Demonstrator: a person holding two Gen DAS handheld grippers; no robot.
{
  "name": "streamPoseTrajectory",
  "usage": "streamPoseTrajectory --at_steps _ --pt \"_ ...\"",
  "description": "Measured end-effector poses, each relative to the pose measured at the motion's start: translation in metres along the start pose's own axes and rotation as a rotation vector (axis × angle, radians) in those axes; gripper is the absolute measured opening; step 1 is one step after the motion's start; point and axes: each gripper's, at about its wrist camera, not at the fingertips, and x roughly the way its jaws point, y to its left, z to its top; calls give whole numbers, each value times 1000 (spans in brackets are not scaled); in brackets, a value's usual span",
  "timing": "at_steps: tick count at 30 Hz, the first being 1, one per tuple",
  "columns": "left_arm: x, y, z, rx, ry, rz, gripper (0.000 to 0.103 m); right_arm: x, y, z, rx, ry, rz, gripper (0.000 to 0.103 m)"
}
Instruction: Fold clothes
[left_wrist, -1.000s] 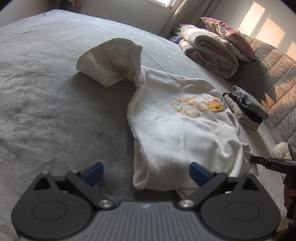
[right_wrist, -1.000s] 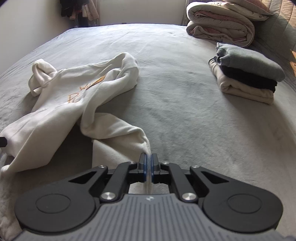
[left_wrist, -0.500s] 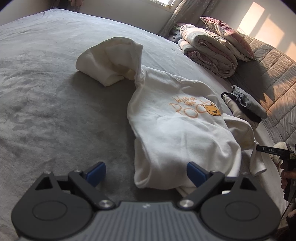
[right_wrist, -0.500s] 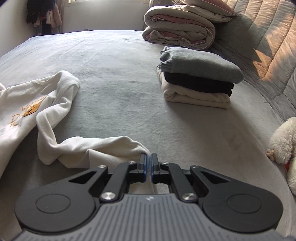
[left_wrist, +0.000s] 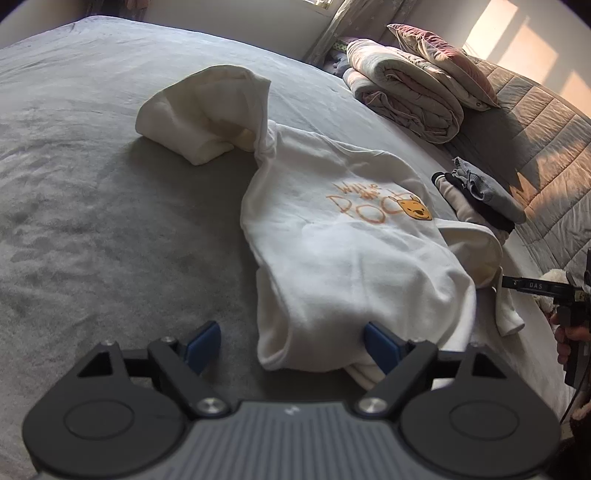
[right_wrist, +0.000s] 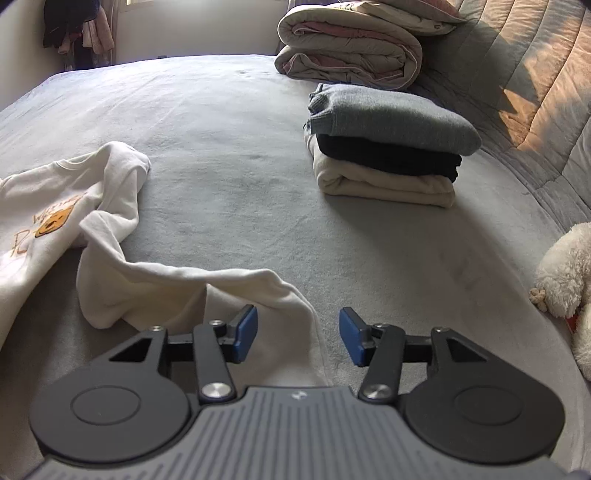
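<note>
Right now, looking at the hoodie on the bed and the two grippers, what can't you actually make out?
- Left sleeve of the cream hoodie: hidden in the left wrist view, tucked under the body.
- Hem beneath the left gripper: covered by the gripper's own body.
- Right sleeve cuff: the right gripper, jaws just opened, covers the end in the right wrist view.
- Plush toy: cut off by the right edge.
- Folded stack: half hidden behind the hoodie in the left wrist view.

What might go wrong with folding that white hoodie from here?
1. The sleeve lies twisted and bunched by the right gripper, whose jaws have just been opening off it; folded like this, it may crease.
2. The hood is heaped up, so the fold could come out lumpy.
3. The left gripper stands open over the hem and might catch only one layer.
</note>
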Motion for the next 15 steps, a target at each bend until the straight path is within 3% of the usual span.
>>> streamPoseTrajectory --at_steps 1,5,8,11,15 --pt "0 0 0 -3 -3 0 80 -3 1 1 0 -5 8 55" --pt "-1 -3 2 -22 -9 -29 41 -22 11 2 -8 -39 58 63" --pt "-7 -9 4 -15 -33 -28 15 -38 22 1 -21 -70 107 64" --pt "-18 -13 9 -19 -85 -76 10 -50 36 0 -41 -91 169 64" --pt "-34 -20 16 -51 -158 -221 7 -56 51 -1 -50 -75 307 64"
